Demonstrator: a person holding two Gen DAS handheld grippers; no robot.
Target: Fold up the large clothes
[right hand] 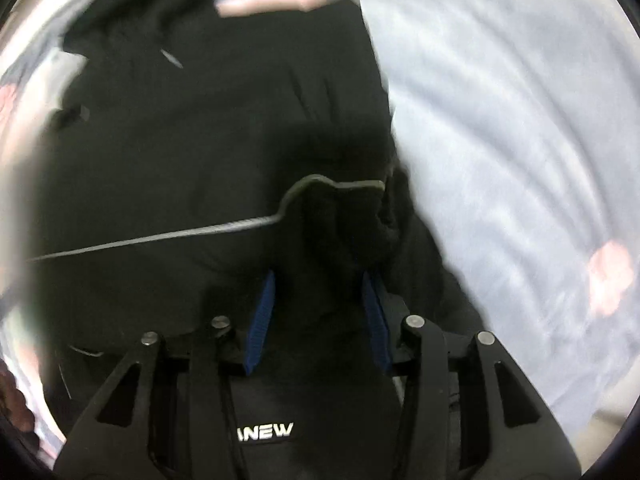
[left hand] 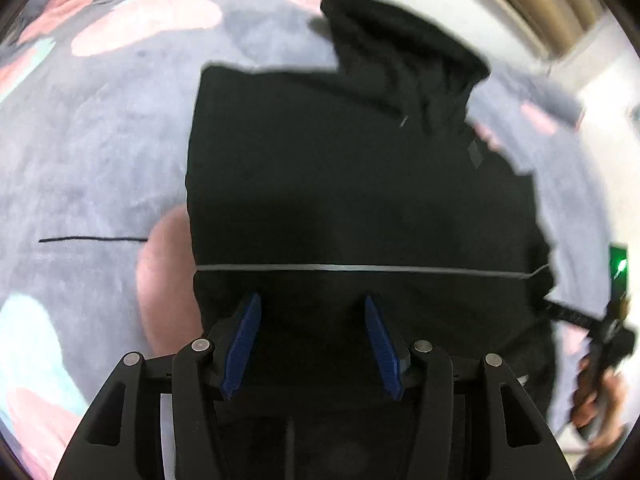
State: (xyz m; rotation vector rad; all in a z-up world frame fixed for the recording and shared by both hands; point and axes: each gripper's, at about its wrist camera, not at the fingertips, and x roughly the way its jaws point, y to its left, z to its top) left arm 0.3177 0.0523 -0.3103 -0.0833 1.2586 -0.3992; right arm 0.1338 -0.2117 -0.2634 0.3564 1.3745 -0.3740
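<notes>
While we bring the near hem over for a fold, the black garment (left hand: 360,184) lies on the patterned bedspread (left hand: 92,152), its long axis running away from us toward the rumpled far end. Our right gripper (right hand: 318,312) is pinching a bunched fold of it; our left gripper (left hand: 312,344) hangs over the cloth, jaws parted, seemingly grasping nothing.

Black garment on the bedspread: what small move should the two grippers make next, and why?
Probably lower both onto the black garment and close. The left gripper hangs open just above its near, grey-trimmed edge; the right gripper already has a fabric bunch between its pads, though grip is unclear in the blur.
</notes>
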